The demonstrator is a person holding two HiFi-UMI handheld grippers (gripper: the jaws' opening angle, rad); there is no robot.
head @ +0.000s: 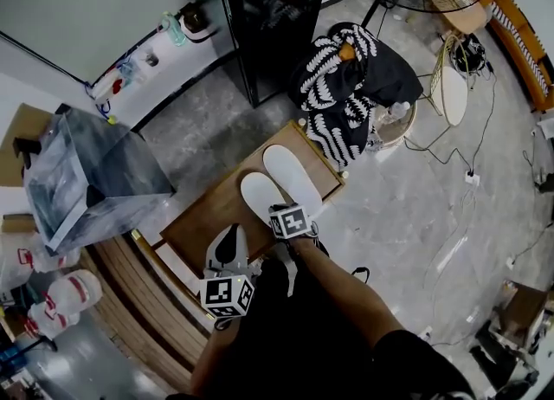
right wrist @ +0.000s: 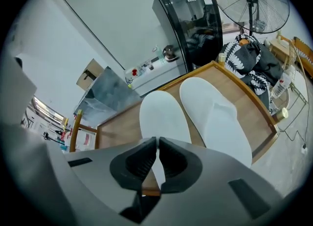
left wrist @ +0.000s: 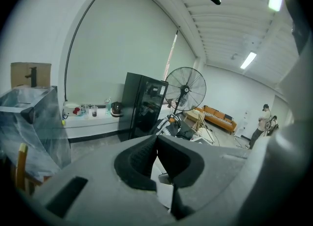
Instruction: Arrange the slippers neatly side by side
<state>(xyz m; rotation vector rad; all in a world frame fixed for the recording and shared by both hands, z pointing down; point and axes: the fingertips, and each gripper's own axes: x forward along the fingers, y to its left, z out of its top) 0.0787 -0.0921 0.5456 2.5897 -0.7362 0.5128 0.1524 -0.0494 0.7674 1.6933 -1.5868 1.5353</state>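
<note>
A low rectangular table of light brown wood with a raised rim [head: 208, 216] lies below and ahead of the right gripper [head: 279, 215], and it carries both slippers. Past its far edge, beyond the jaws, stand a tall black cabinet with a glass door [right wrist: 193, 22] and a heap of black-and-white patterned cloth [right wrist: 244, 56].

The two slippers are plain white, flat and soft-looking, with long oval outlines and rounded toes that point away from the right gripper. The right-hand white slipper [right wrist: 215, 115] lies just to the right of the jaws. A closed upper covers its front half, and the edge of that upper shows as a soft fold across the middle. The left-hand white slipper [right wrist: 164, 115] runs straight out ahead of the jaws and looks smooth and unmarked from this side. The pair lies close together and nearly parallel, with the right-hand one angled a little outward. In the head view that slipper [head: 294, 173] also sits a little farther on than its mate [head: 260, 195].

The right gripper [right wrist: 157, 139] tilts steeply down, and its ribbed black jaws are pinched almost together on the thin heel edge of the left-hand slipper, which shows as a white strip between the pads.

The left gripper [left wrist: 156, 137] is held off to the left of the pair in the head view [head: 228, 238]. It points more nearly level, with its jaw tips meeting and nothing between them.
</note>
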